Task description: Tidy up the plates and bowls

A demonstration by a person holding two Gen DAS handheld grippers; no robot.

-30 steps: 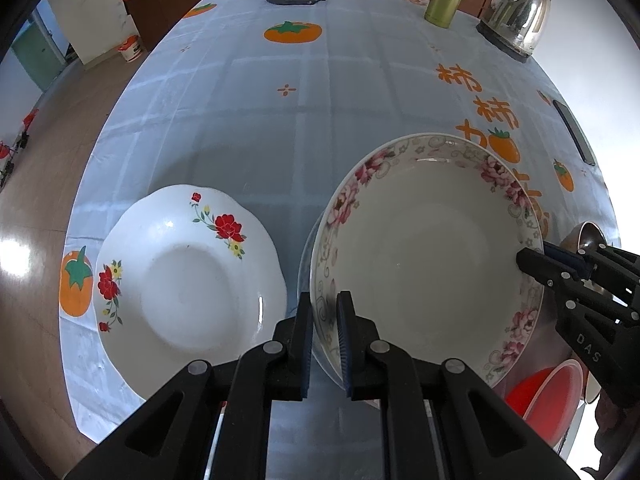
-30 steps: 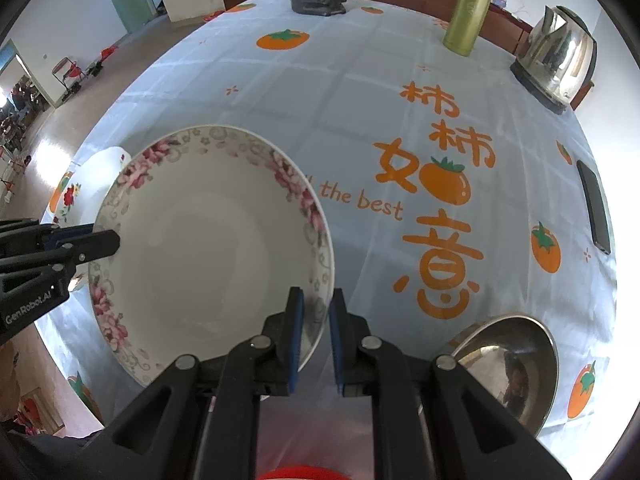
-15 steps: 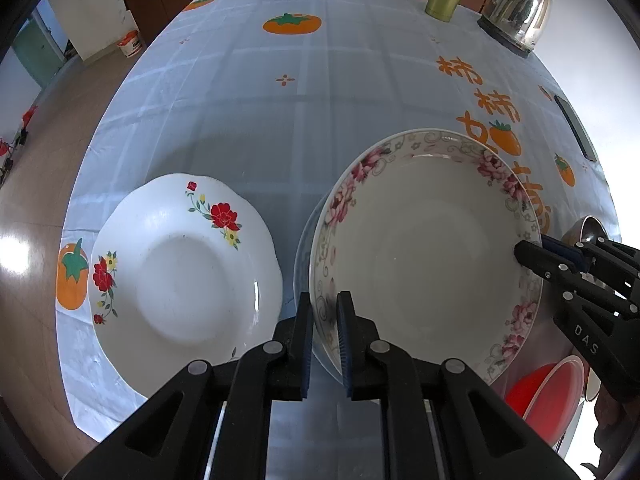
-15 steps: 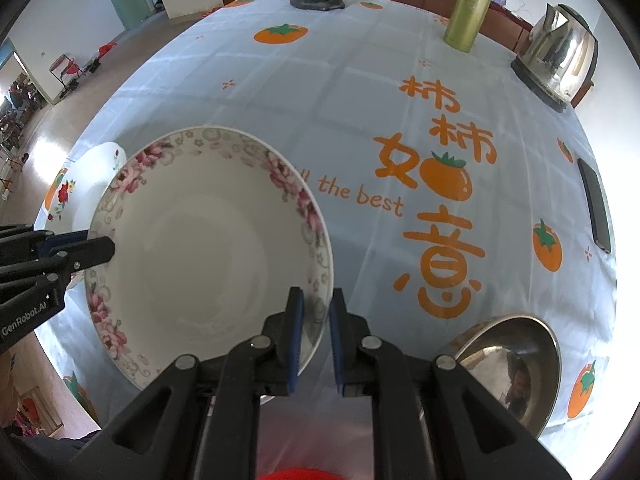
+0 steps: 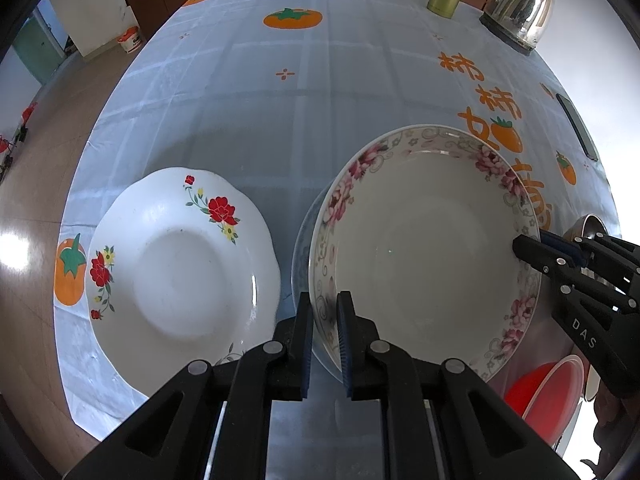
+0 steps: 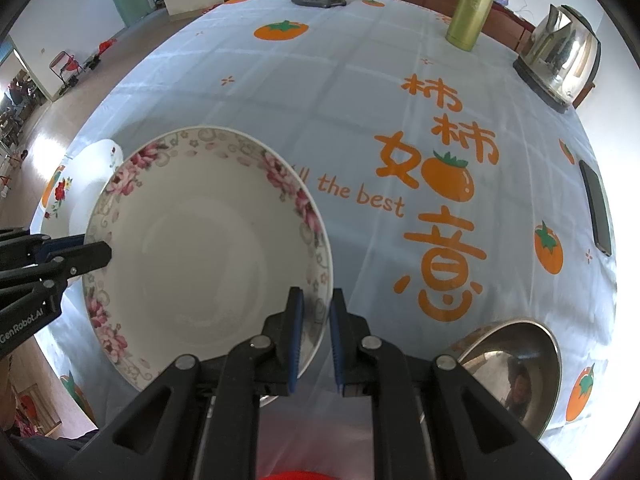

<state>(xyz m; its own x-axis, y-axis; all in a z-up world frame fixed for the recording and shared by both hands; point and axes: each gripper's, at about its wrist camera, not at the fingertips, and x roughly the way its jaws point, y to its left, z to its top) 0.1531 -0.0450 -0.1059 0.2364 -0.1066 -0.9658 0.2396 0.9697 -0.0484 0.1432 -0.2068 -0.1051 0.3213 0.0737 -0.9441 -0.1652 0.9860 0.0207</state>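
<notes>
- Above the tabletop (image 6: 360,80), between the two wrist views, the pink-rimmed plate (image 5: 424,248) is held from opposite sides: the left tongs (image 5: 324,340) are clamped on its near-left rim, and the right tongs (image 6: 314,336) are clamped on its near-right rim.
- Judging by the grip, the step in hand is carrying this plate by two hands toward a stack; it looks lifted and slightly tilted, though how far off the cloth it sits cannot be told.
- Just beside it on the left lies the red-flower plate (image 5: 180,264), flat on the cloth and apart from the held one. That seems the likely place to set it, but this is only a guess.
- A pale, bluish rim (image 5: 304,240) shows just under the held plate's left edge; whether it is another dish or a shadow is unclear.
- The next move calls for keeping both grips level while shifting sideways, so neither rim slips, then lowering evenly and centring before letting go.
- The held plate is deep, glossy white inside, with a band of pink blossoms and grey scrolls around the rim; it looks clean and empty.
- Elsewhere, a steel bowl (image 6: 512,368) sits near the right edge of the cloth, and a red bowl (image 5: 548,392) lies low to the right.
</notes>
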